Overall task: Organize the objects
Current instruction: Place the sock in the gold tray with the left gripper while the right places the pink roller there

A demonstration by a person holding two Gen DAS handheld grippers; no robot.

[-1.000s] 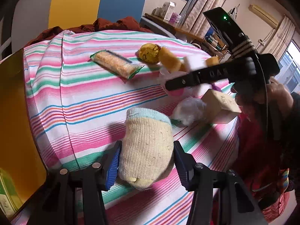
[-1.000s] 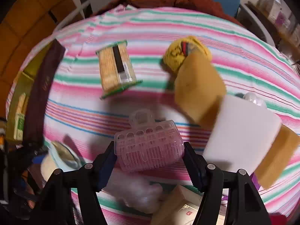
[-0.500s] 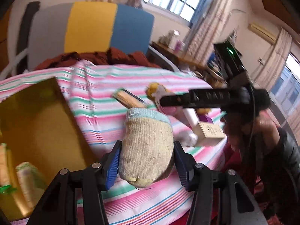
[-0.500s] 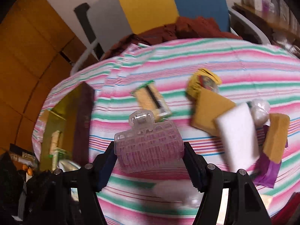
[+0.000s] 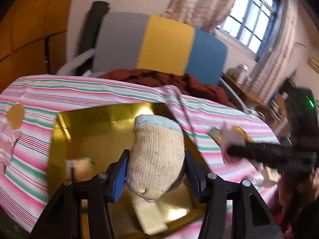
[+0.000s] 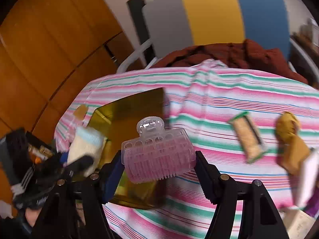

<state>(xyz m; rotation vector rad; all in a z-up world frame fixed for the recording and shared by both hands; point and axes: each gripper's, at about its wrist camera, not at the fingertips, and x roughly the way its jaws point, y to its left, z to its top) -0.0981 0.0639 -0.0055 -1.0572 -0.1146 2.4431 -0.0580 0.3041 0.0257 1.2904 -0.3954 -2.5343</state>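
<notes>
1. Sock [image 5: 155, 157], cream knit with a pale blue cuff: clamped in my left tongs [image 5: 154, 171], pads pressed to both sides. I hold it above the gold tray [image 5: 83, 131], which I judge to be the collecting place.
2. Hair roller [image 6: 158, 157], pink plastic with a clear clip: gripped across its width by my right tongs [image 6: 158, 169], hanging beside the tray's near corner, apparently bound for the same place.
3. Tray contents: a pale flat piece [image 5: 149, 215] and a small packet [image 5: 79, 166] lie inside; the sock hides much of the floor.
4. Tabletop [image 6: 229, 103] remainder: snack packet [image 6: 249, 139] and yellow lump [image 6: 287, 127] lie apart, unsorted. The items at the right edge are blurred and cut off; I cannot identify them.
</notes>
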